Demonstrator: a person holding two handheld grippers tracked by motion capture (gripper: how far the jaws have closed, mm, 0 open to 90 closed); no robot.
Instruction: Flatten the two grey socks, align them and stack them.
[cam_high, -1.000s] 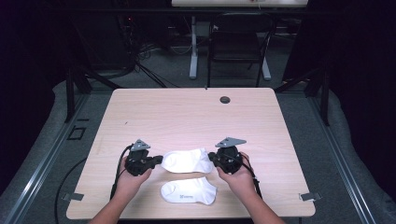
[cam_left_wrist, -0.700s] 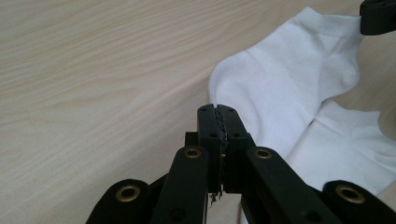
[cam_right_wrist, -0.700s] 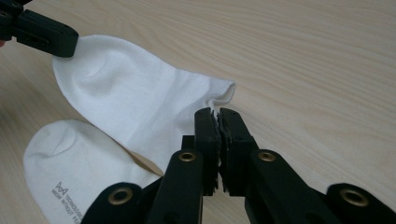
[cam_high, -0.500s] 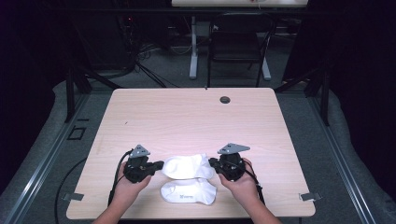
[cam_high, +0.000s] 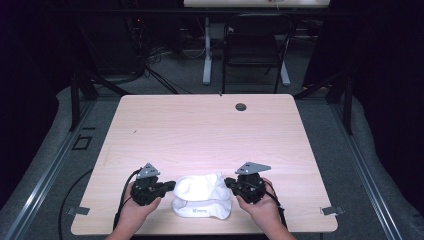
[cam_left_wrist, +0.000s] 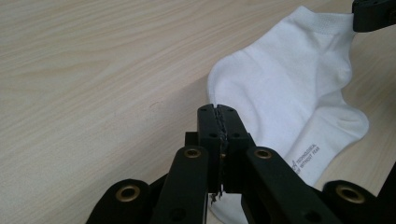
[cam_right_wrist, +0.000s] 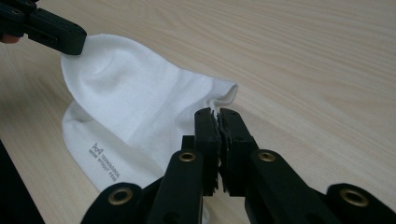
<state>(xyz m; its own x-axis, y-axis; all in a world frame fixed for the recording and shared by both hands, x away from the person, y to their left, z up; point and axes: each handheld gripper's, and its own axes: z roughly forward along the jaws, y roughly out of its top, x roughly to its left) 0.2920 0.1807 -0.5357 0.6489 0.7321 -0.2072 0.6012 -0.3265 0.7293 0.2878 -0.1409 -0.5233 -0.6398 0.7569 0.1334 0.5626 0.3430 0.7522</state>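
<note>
Two white ankle socks lie near the table's front edge. The upper sock (cam_high: 200, 185) is stretched between both grippers and rests over the lower sock (cam_high: 202, 210), which bears small grey print. My left gripper (cam_high: 171, 186) is shut on the upper sock's toe end, its jaws (cam_left_wrist: 218, 112) pressed together. My right gripper (cam_high: 229, 182) is shut on the cuff corner (cam_right_wrist: 224, 95). In the right gripper view the upper sock (cam_right_wrist: 140, 93) covers most of the lower sock (cam_right_wrist: 93, 144).
The light wooden table (cam_high: 210, 135) has a round cable hole (cam_high: 241, 106) near its far edge. A black chair (cam_high: 252, 50) and cables on the floor stand beyond it. Metal clips (cam_high: 330, 210) sit at the front corners.
Both grippers have carried the upper sock toward the table's front edge. It now lies on top of the lower sock instead of behind it.
</note>
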